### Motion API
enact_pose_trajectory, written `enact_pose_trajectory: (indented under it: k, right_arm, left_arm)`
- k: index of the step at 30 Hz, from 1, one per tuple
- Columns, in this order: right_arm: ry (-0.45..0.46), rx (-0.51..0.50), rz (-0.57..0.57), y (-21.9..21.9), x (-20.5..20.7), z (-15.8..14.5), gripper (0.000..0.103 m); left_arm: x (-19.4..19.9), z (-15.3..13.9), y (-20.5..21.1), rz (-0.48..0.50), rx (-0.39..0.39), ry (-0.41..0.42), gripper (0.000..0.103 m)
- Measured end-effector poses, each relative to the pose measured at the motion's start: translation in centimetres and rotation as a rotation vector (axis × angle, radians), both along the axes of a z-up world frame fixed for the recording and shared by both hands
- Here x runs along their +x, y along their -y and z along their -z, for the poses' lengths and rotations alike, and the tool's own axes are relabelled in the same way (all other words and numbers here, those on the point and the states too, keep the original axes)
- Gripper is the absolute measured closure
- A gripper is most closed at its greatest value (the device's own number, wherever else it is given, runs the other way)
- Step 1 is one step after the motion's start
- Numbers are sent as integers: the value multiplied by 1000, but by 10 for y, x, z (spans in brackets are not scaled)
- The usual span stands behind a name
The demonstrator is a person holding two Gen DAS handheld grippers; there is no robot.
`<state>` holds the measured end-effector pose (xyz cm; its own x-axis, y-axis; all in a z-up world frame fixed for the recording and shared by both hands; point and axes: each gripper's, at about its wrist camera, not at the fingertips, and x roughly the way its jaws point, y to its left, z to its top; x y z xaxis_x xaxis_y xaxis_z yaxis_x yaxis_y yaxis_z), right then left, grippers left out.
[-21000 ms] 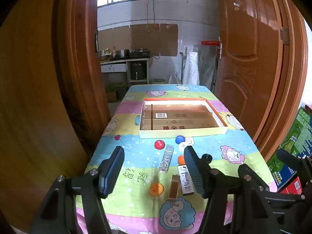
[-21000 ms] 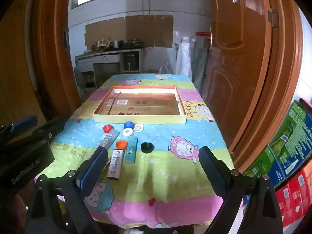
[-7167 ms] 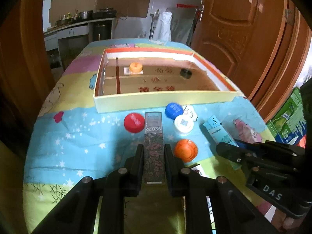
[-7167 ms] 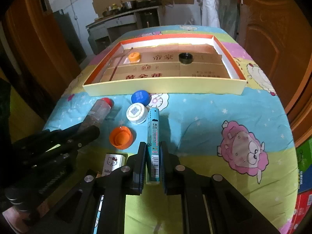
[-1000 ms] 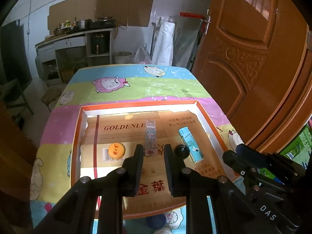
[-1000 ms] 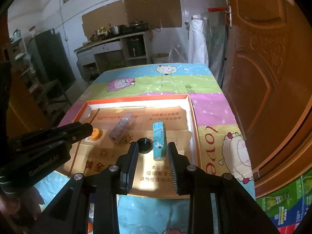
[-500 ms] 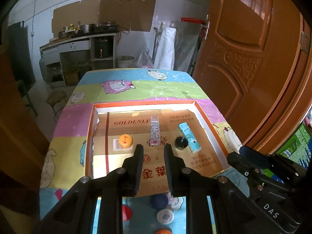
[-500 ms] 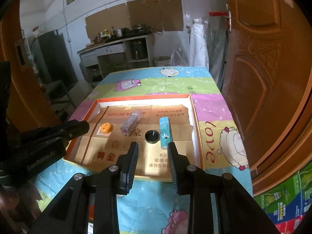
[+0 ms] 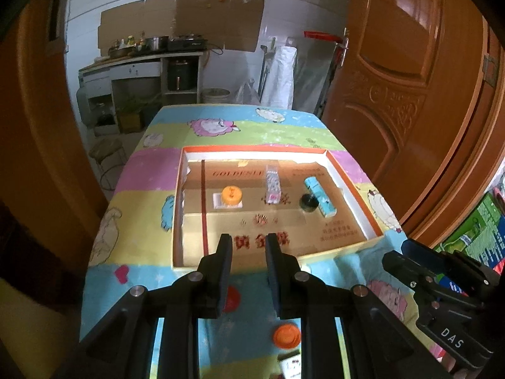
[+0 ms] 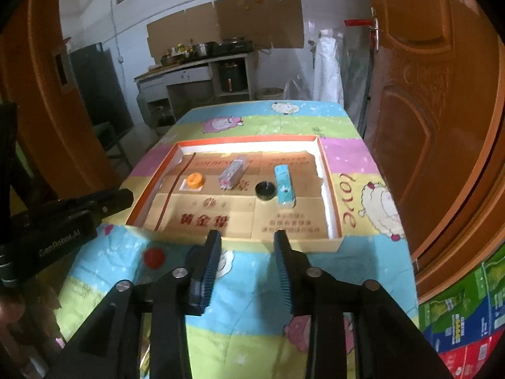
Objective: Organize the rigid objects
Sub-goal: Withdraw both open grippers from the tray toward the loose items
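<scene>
So both tools are empty right now, sitting just short of the near wall of the box. The left tool (image 9: 246, 246) has its black fingers nearly together with nothing between them; the right tool (image 10: 247, 243), the one with blue ribbed pads, is opening its jaws and there's nothing between them either. Looks to me like the gap between drop-offs, heading for the next pickup. Closest to us on the cartoon-print worktop (image 9: 139, 170) there are leftovers: an orange plastic bottle cap (image 9: 285, 336), a red round cap (image 10: 154, 258) and what looks like a small white printed box (image 9: 292, 363) at the very edge, half cut off. Next move, I'd guess, is one tool dropping over a cap, jaws wide enough to straddle it, then squeezing its rim. Further out, the shallow cardboard tray with the orange rim (image 9: 252, 149) already holds a yellow-orange cap (image 9: 231, 194), a clear glittery rectangular tube (image 9: 273, 183), a black round cap (image 9: 309, 202) and a light-blue slim carton (image 9: 319, 196) just beside it.
</scene>
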<state>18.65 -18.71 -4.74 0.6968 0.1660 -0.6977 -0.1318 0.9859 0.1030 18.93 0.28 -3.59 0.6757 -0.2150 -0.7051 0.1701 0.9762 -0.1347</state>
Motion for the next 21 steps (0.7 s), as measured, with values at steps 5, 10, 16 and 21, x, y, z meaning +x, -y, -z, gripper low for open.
enact_pose_trajectory:
  k: [5, 10, 16, 21]
  right_arm:
    - [-11, -5, -13, -9, -14, 6, 63]
    - [-23, -2, -17, -15, -24, 12, 63]
    - [-50, 1, -15, -18, -38, 25, 62]
    - [-71, 3, -14, -21, -45, 35, 62]
  left_arm:
    - [-15, 7, -9, -6, -2, -9, 82]
    - [-33, 14, -13, 14, -15, -9, 82]
    - [-66, 32, -9, 69, -25, -24, 82]
    - [-97, 56, -1, 105, -26, -43, 82]
